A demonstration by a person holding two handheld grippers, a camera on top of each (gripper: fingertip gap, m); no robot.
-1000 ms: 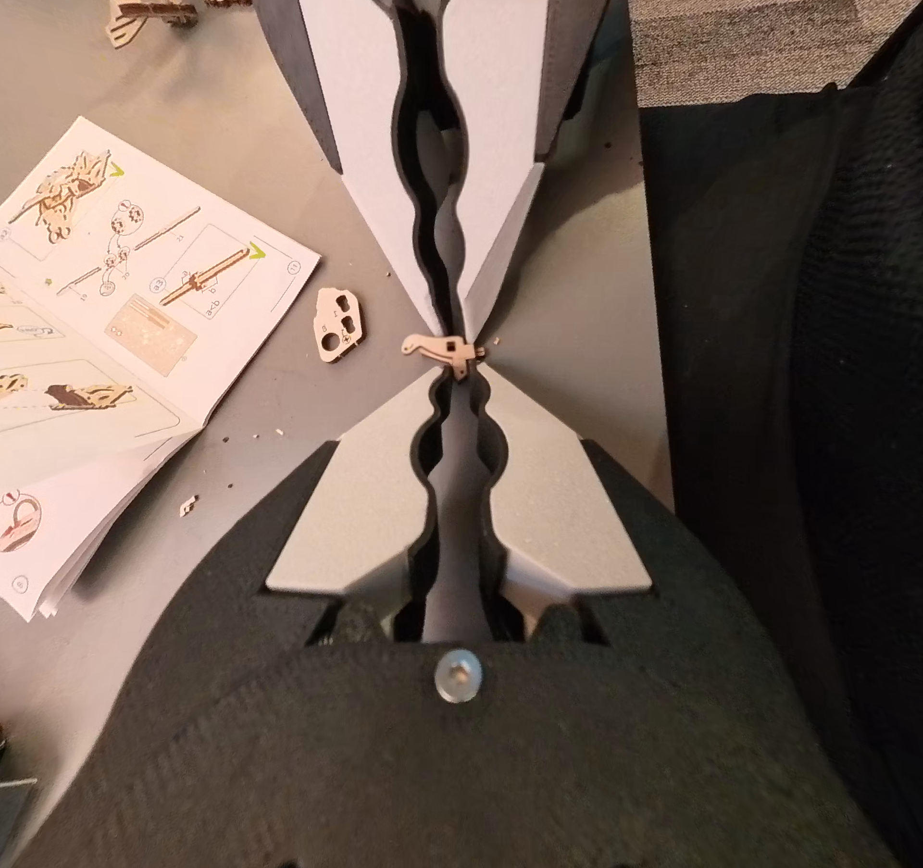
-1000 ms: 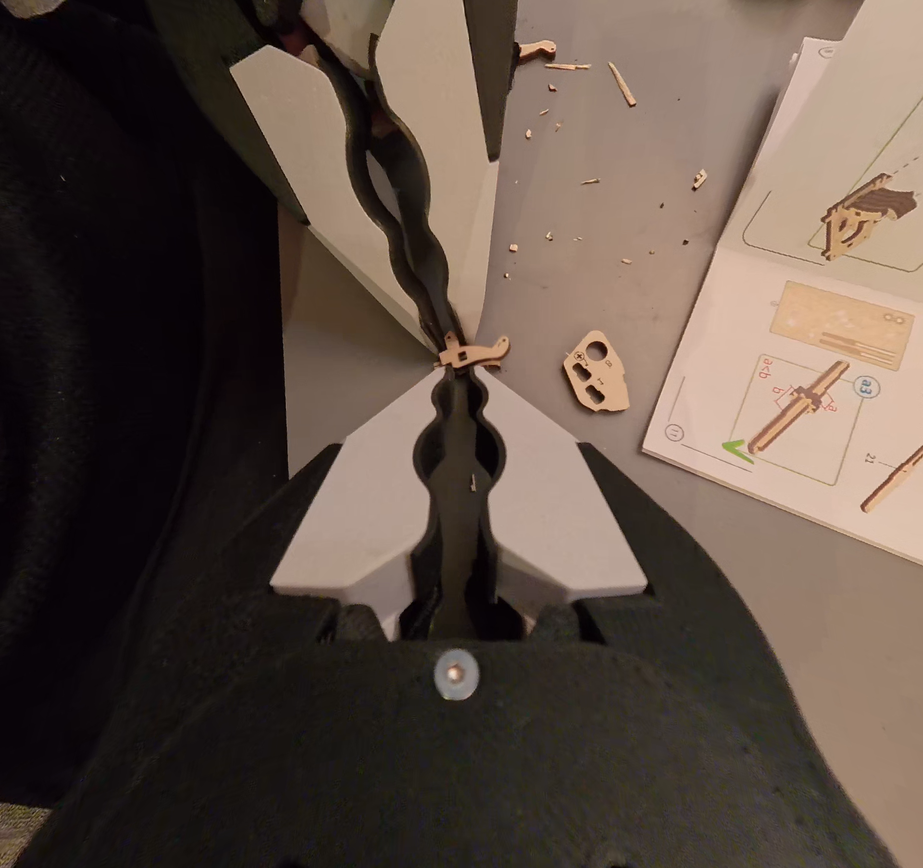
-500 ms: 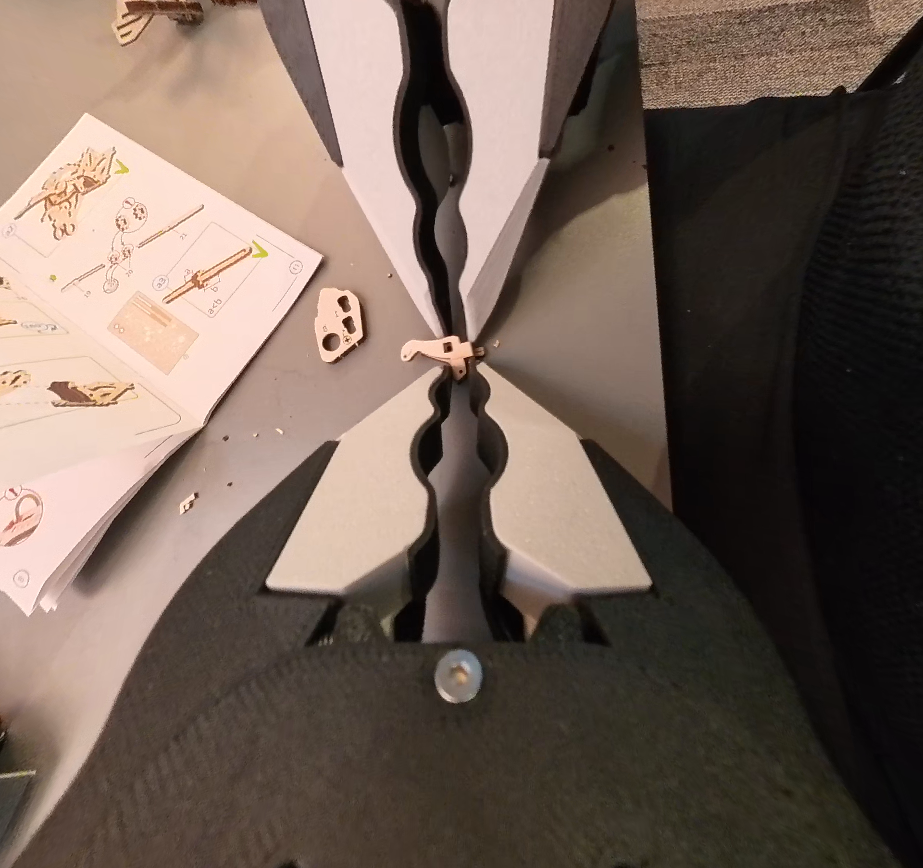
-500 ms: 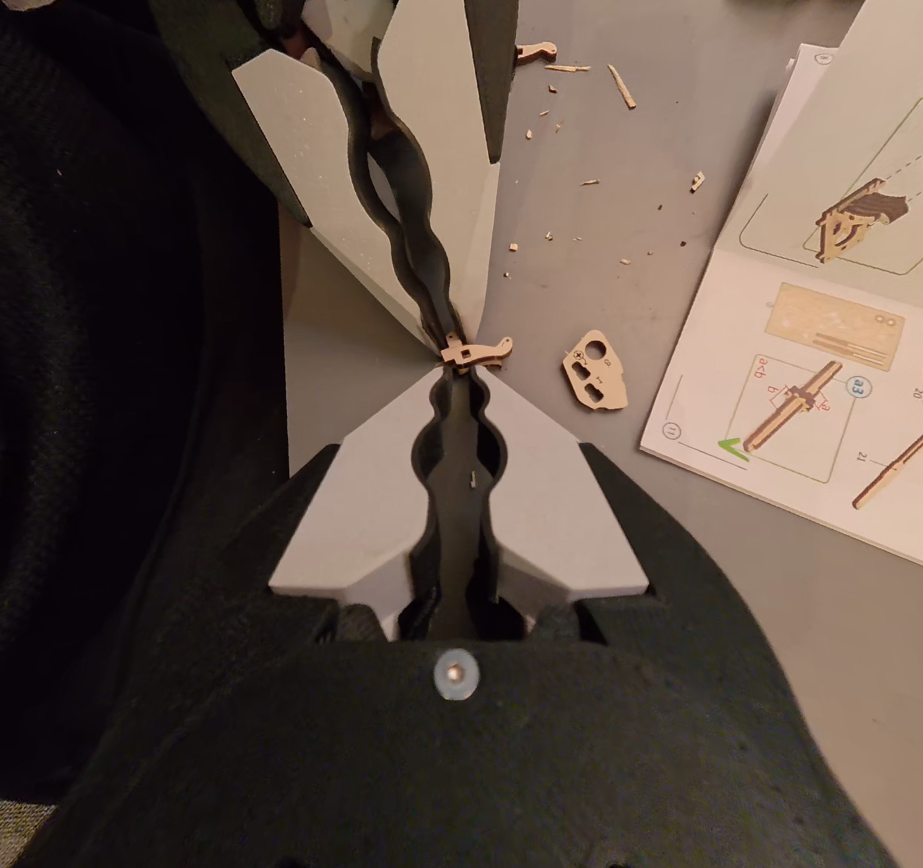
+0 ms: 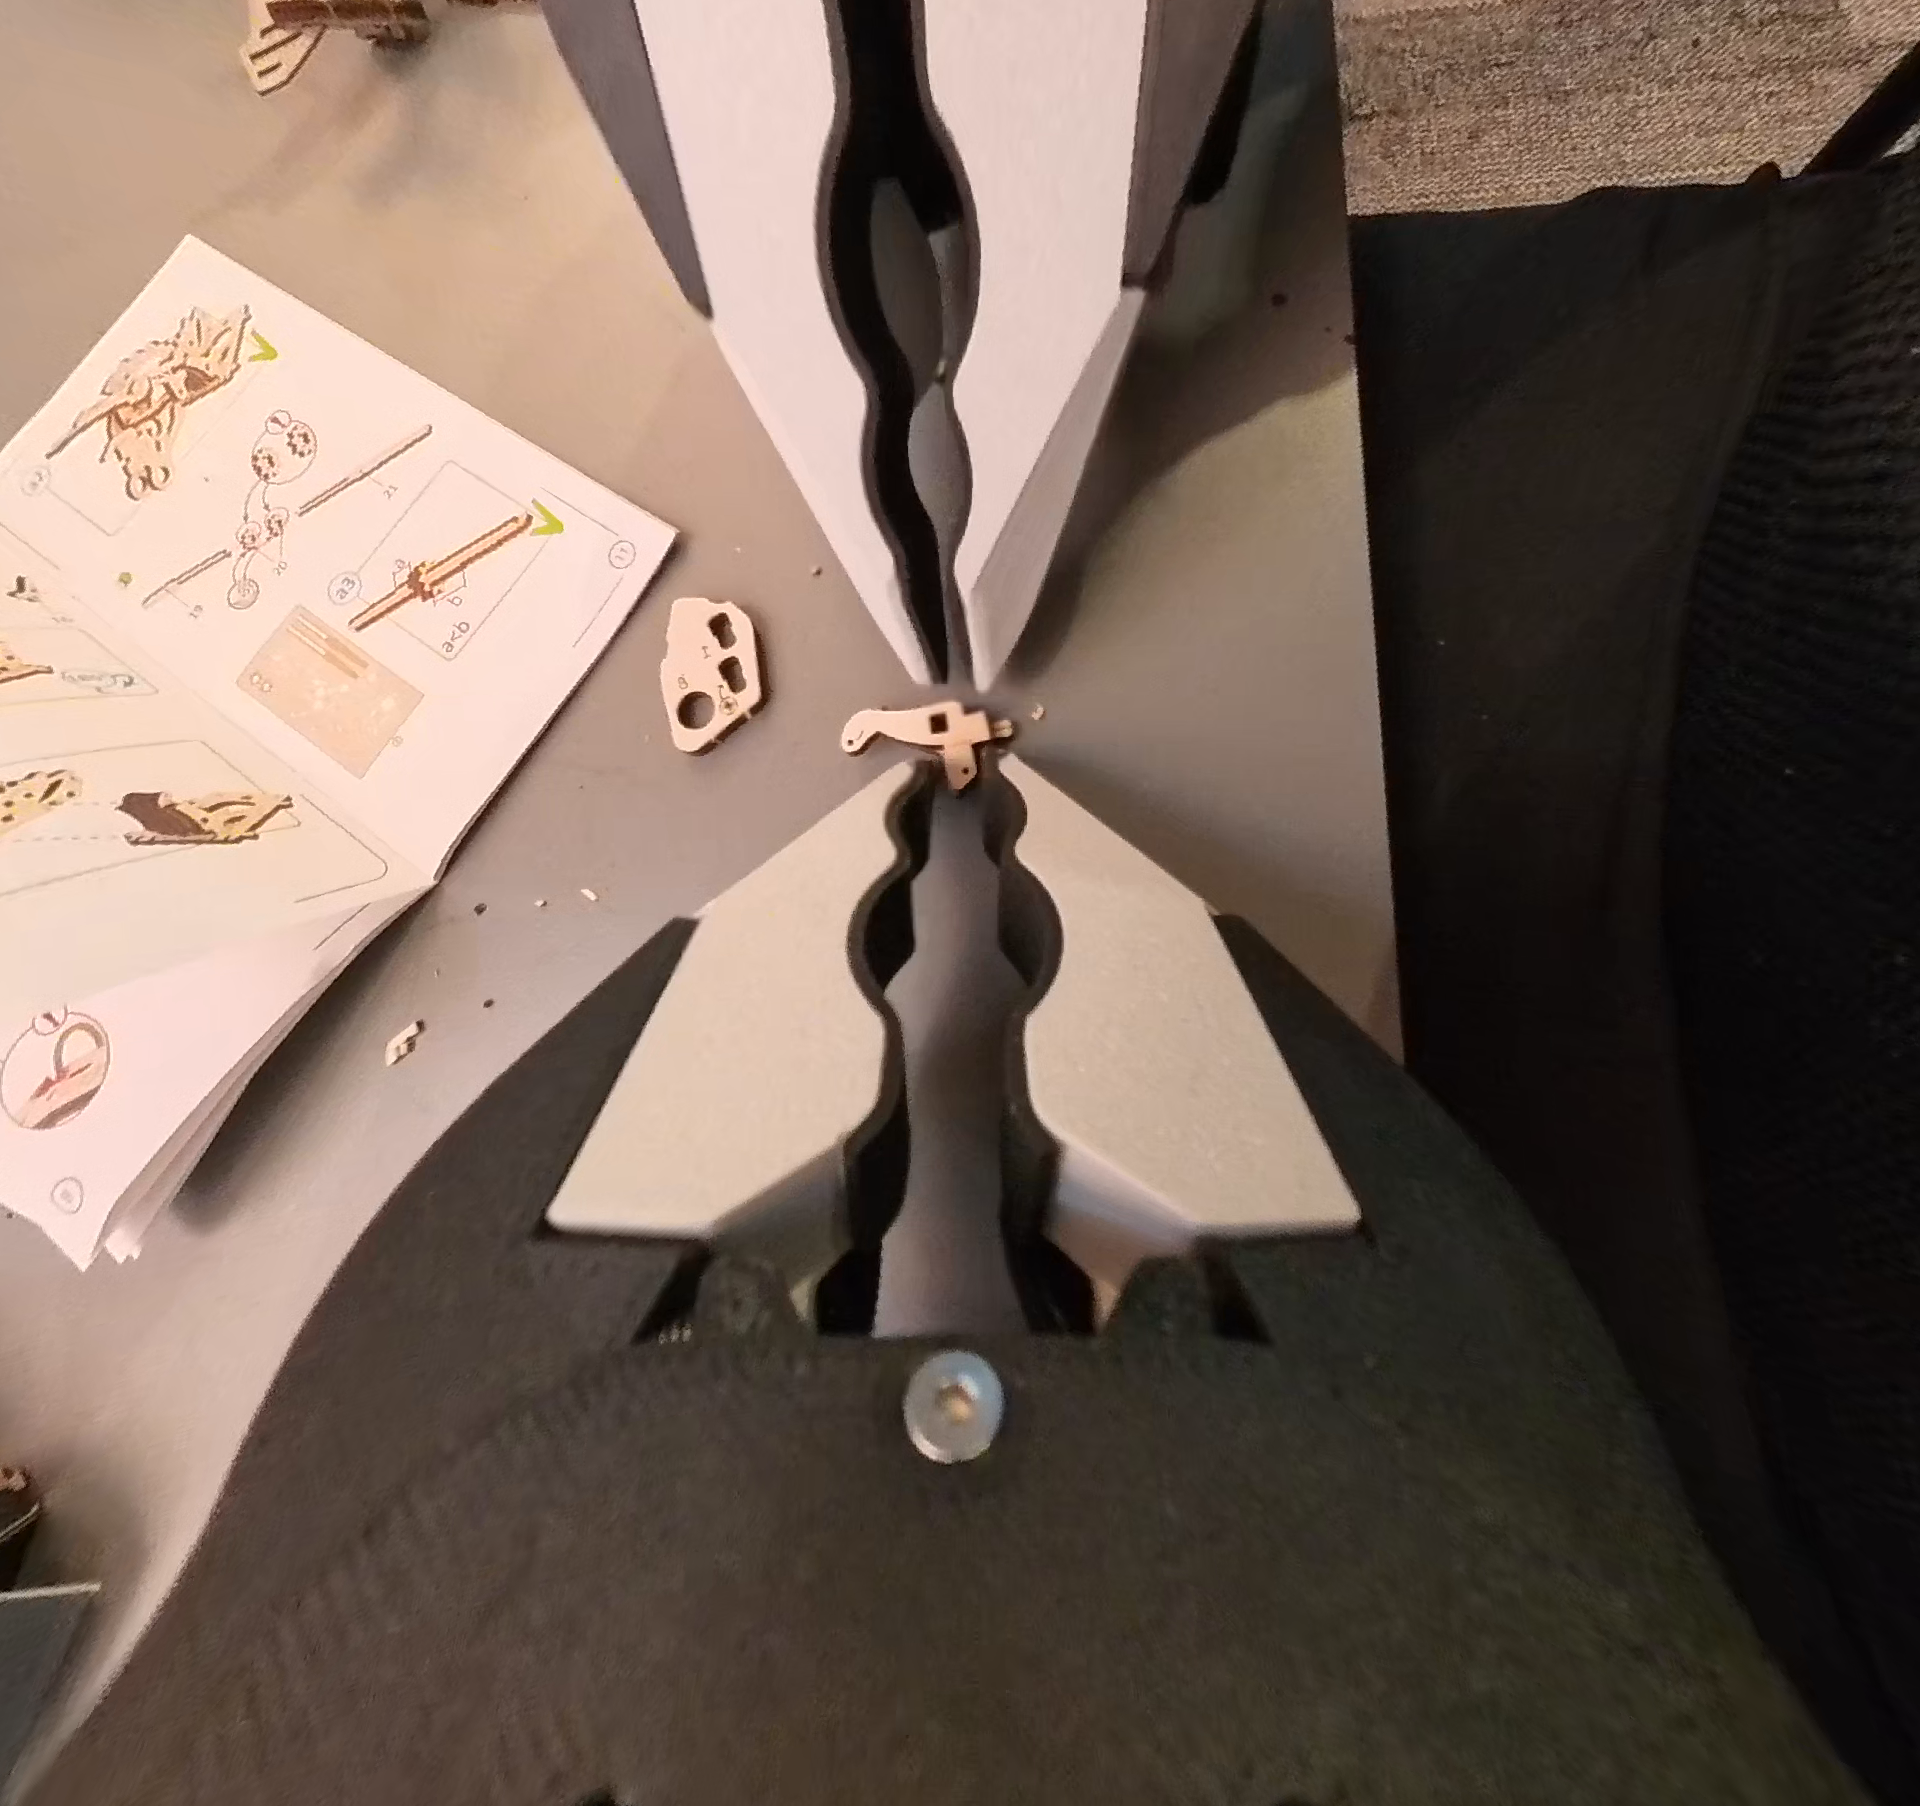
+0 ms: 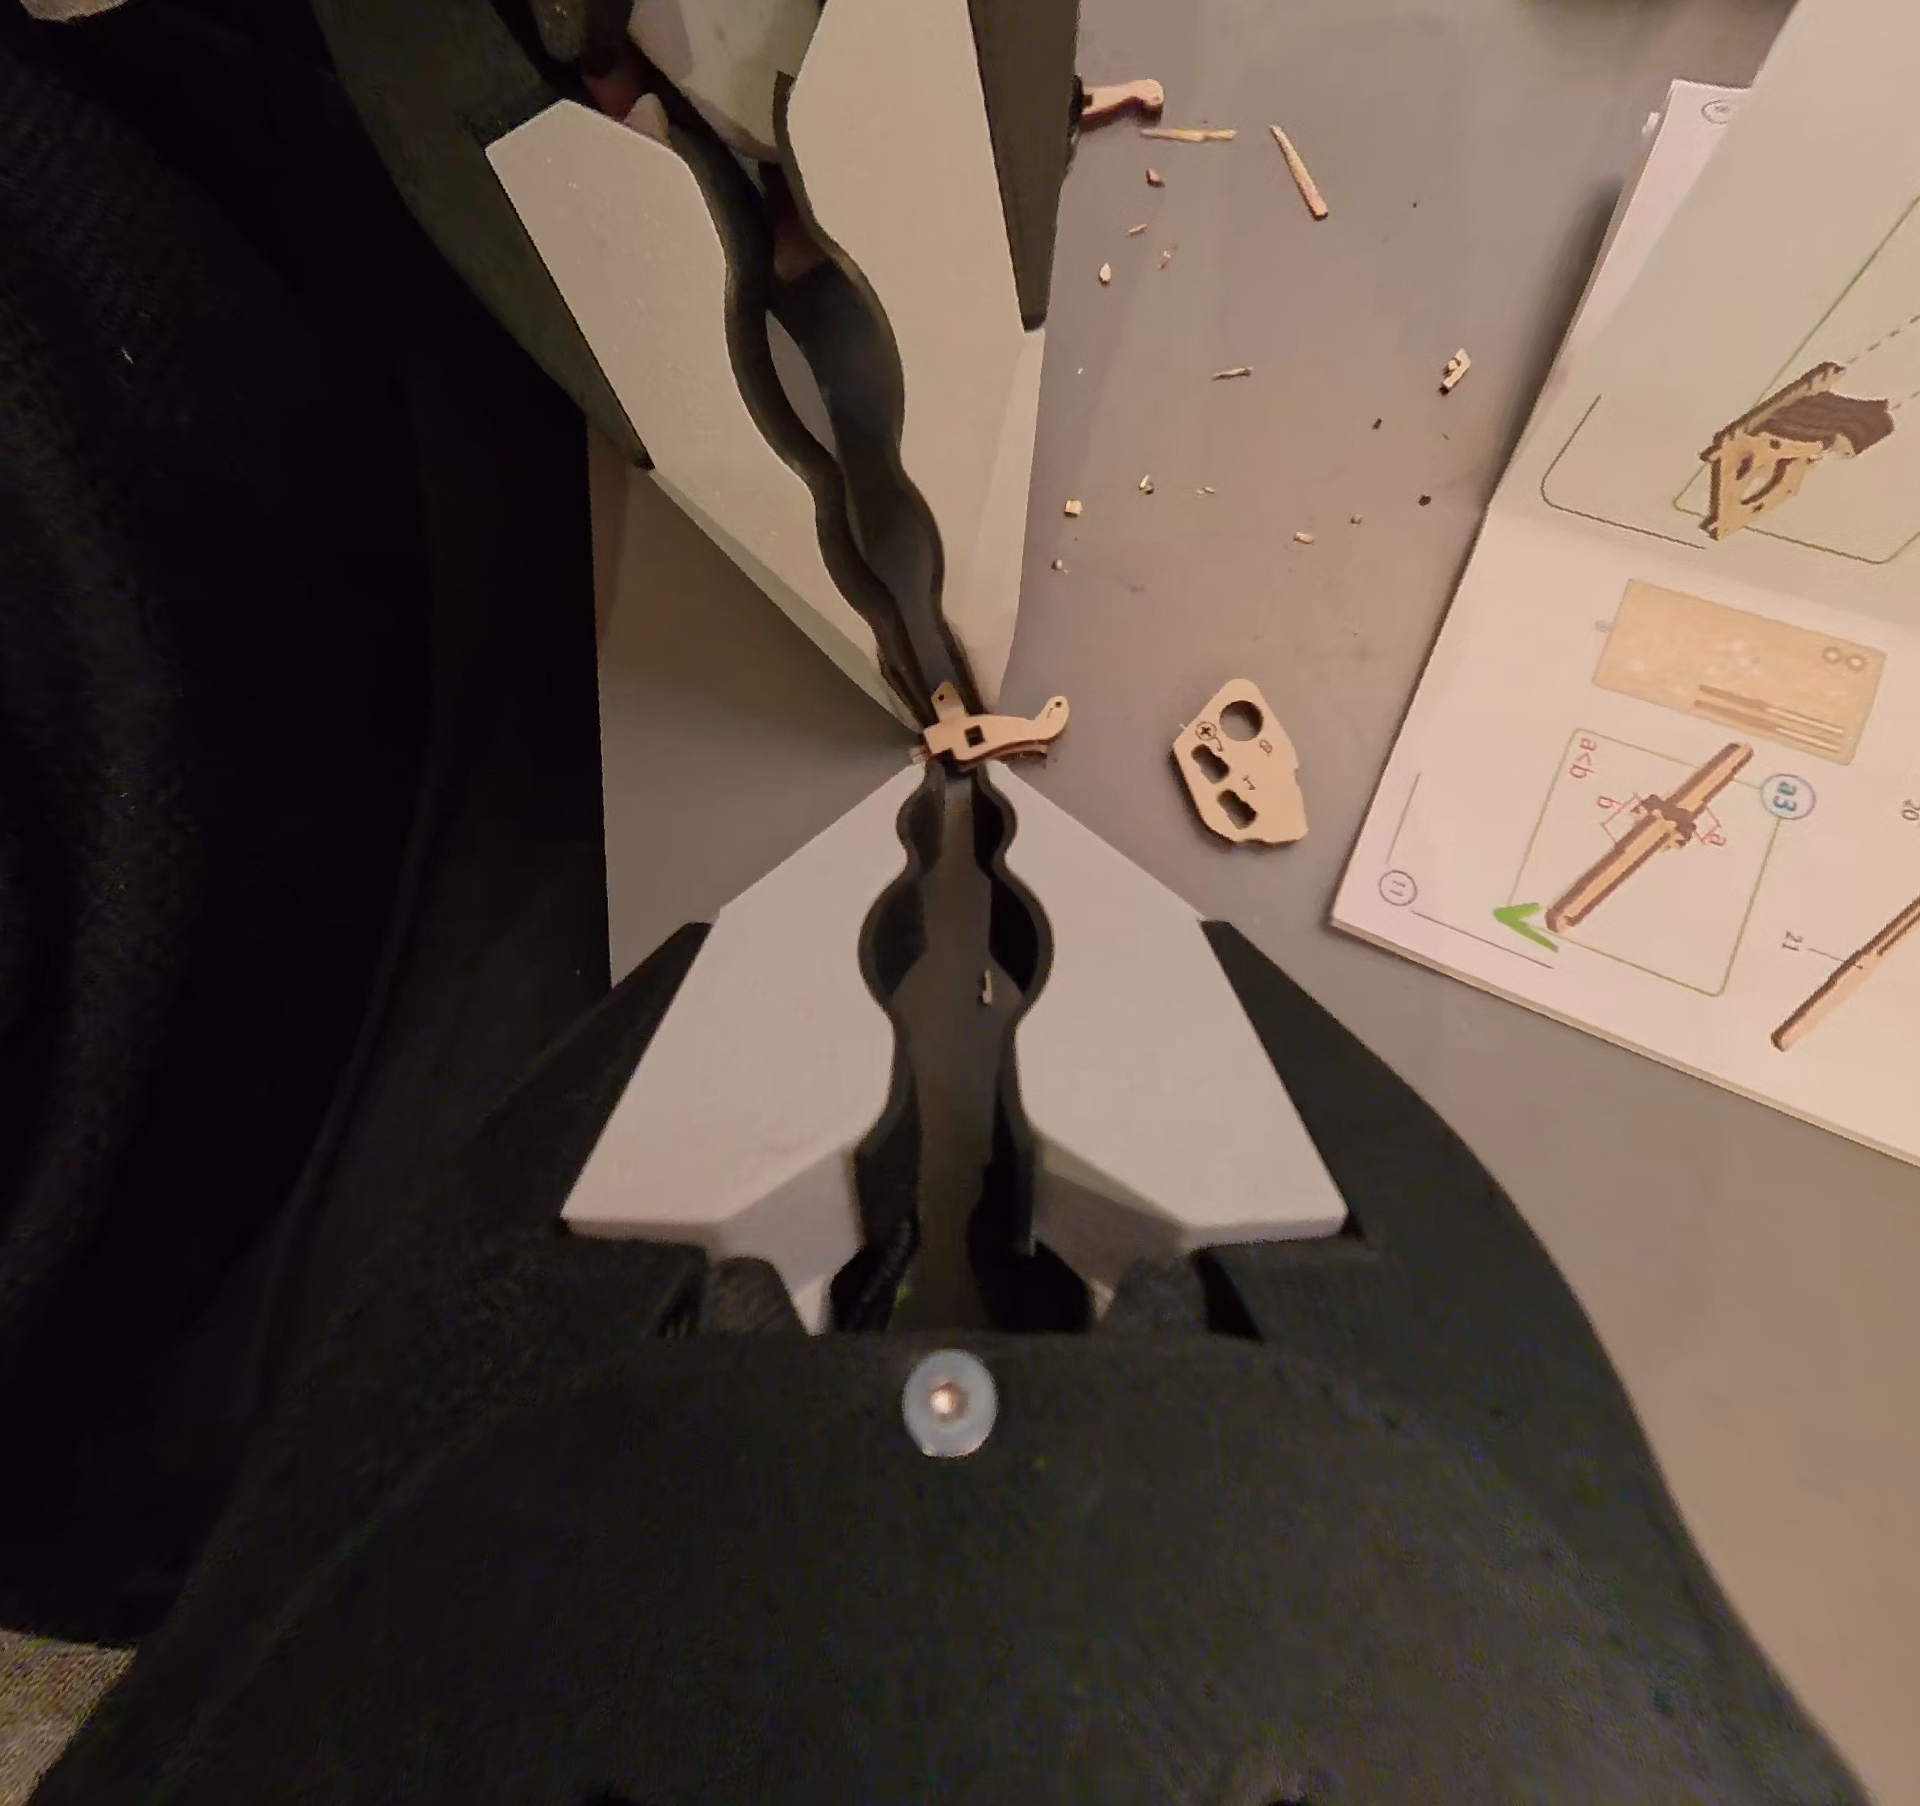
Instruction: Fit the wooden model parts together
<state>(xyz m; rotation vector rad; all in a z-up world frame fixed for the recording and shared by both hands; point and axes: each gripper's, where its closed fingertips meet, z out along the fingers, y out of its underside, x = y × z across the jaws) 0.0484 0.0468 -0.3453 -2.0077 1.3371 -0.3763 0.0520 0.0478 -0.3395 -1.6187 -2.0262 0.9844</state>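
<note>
The open instruction booklet on the counter bears printed step numbers, part labels and green tick marks. The flat wooden plate beside it carries small engraved marks. A wooden stand farther off shows engraved lettering.

Tip-to-tip, left gripper and right gripper block each other ahead. Flat plate lies left of the left tips; booklet beyond it.
</note>
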